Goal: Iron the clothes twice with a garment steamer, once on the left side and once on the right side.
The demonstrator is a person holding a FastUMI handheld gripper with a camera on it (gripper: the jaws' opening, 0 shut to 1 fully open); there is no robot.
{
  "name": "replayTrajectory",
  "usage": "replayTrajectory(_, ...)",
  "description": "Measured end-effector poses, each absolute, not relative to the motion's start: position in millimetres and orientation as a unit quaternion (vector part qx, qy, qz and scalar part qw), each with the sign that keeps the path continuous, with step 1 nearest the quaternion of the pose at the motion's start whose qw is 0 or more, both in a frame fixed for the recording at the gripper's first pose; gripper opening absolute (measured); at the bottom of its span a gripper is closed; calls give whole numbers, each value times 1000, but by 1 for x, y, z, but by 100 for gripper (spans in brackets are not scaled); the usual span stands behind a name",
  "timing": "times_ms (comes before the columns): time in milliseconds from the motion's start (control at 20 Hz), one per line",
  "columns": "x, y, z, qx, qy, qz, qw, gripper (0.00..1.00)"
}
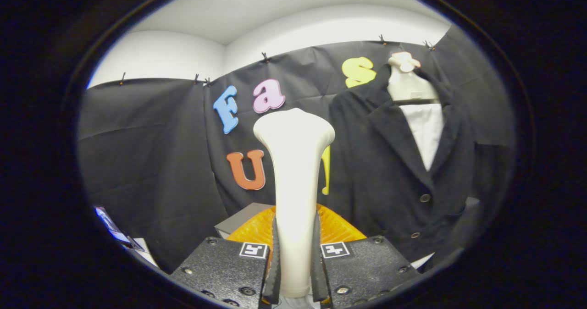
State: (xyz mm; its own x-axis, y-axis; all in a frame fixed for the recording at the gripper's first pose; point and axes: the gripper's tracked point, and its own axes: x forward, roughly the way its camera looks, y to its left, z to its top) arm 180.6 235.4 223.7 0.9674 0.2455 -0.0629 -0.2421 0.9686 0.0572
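The gripper [296, 265] has both fingers pressed against the sides of the garment steamer [294, 180], clamped on the lower part of its pale handle. The handle rises straight up from between the fingers and flares into a broad, rounded head above them. Its very bottom end is hard to follow where it sinks down between the finger blocks. Each block carries a small square marker [253, 250] on its inner top corner.

Just behind the handle, beyond the fingertips, an orange ribbed part [337, 228] fans out to either side; most of it is hidden by the handle and the fingers, so I cannot tell its full shape. Left of it and a little farther back sits the corner of a grey box [240, 222], also mostly covered.

Ahead and off to the right of the steamer, a dark jacket [390, 171] hangs on a pale dress form [406, 82], well apart from the steamer head. The lapels lie open over a white panel [426, 132] at the chest, and two dark buttons [424, 198] show lower down the front. The right sleeve and the hem fade into shadow and are cut off, so their outline is unclear.

Low down to the left of the fingers, a slanted object with a bright surface [112, 228] peeks in, too cropped to identify.
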Motion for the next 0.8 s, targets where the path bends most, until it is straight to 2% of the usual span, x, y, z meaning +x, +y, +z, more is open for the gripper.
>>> replayTrajectory(500,135,119,252,-6,-3,27,1000,29)
replayTrajectory(800,171,109,262,-13,-18,48,999,29)
